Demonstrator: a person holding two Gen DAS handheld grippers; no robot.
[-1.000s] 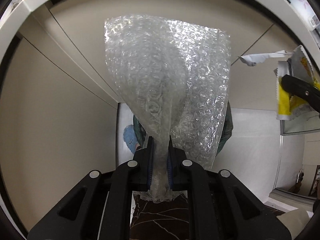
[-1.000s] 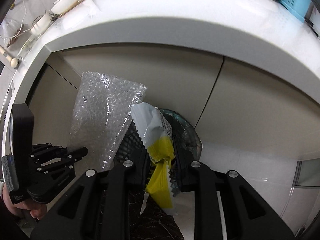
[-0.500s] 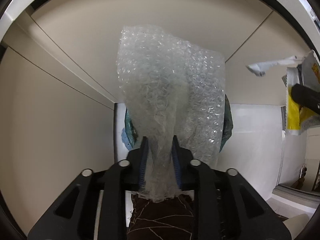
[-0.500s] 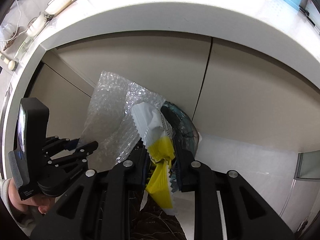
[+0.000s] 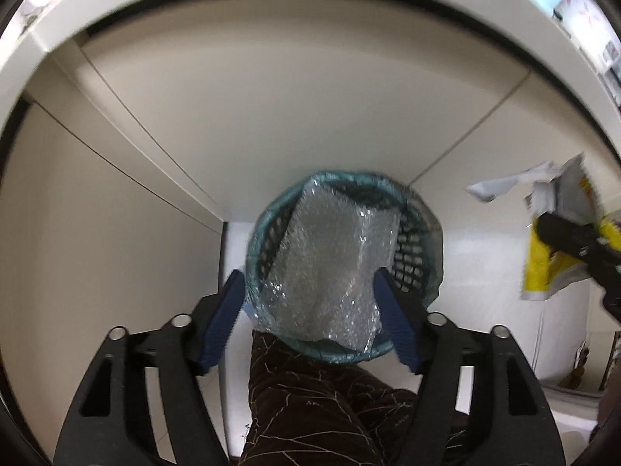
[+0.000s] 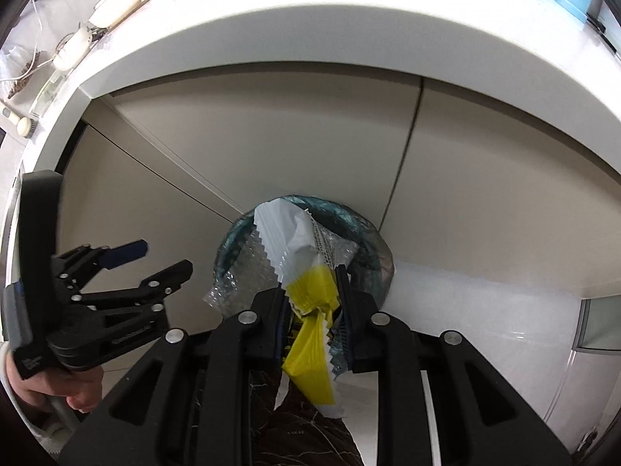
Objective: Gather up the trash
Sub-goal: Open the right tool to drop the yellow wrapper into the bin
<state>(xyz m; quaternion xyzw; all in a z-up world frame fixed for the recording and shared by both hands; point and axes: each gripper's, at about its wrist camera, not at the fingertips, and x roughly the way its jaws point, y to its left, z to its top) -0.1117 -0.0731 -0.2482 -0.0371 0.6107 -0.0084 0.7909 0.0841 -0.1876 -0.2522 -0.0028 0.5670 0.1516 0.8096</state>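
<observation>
Below, bubble wrap (image 5: 330,272) fills the bin (image 5: 421,272); left claw (image 5: 314,310) released, right claw (image 6: 312,295) grasping a wrapper (image 6: 310,310).

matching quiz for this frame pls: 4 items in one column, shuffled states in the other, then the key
Items
1. bubble wrap
2. snack wrapper
3. left gripper
4. trash basket

States
A. open, holding nothing
B. teal-lined, on the floor by the cabinet
C. pinched in the right gripper
D. lying in the basket

Pairs: 1-D, 2-C, 3-A, 4-B
</observation>
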